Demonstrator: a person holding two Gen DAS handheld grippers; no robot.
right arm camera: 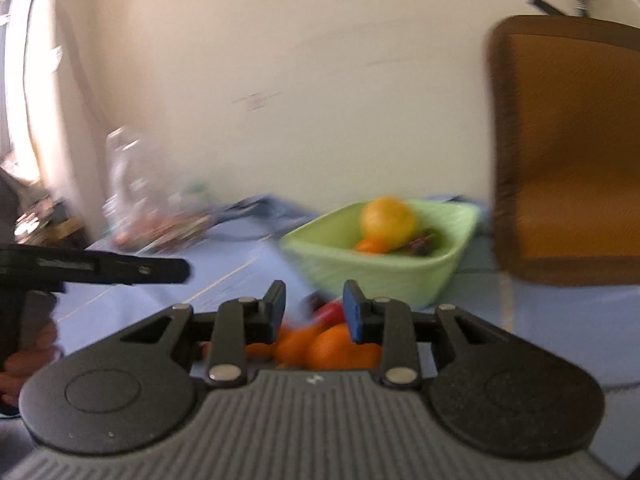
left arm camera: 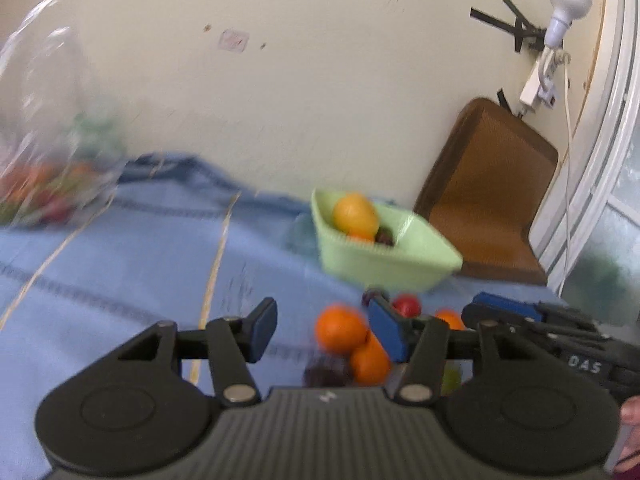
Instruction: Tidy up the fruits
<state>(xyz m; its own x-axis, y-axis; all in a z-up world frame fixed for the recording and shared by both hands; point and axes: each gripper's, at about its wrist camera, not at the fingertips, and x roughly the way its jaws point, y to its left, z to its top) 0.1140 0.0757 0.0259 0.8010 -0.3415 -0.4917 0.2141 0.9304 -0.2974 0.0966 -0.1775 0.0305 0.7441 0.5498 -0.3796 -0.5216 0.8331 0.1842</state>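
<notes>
Both the left gripper [left arm camera: 322, 330] and right gripper [right arm camera: 314, 312] hung with fingers apart, empty, over the loose oranges [left arm camera: 341, 329], presumably bound for the green basket [left arm camera: 384, 260] on the surface.

Blur, cut-offs and hidden fruit

Smeared by motion: bag [left arm camera: 52, 128] at the cloth's [left arm camera: 132, 256] far left edge, contents only orange, red and green blotches. Half hidden behind the left gripper's [left arm camera: 326, 330] body: dark fruit [left arm camera: 326, 374], kind unclear, beside the oranges [left arm camera: 342, 330]. Masked by right gripper [right arm camera: 314, 312] fingers: red fruit [right arm camera: 330, 314]. Cut off at the right picture edge: chair [right arm camera: 568, 152], hand [left arm camera: 630, 412]. Buried in the basket [left arm camera: 384, 256]: dark fruit [left arm camera: 385, 236], unidentifiable.
</notes>
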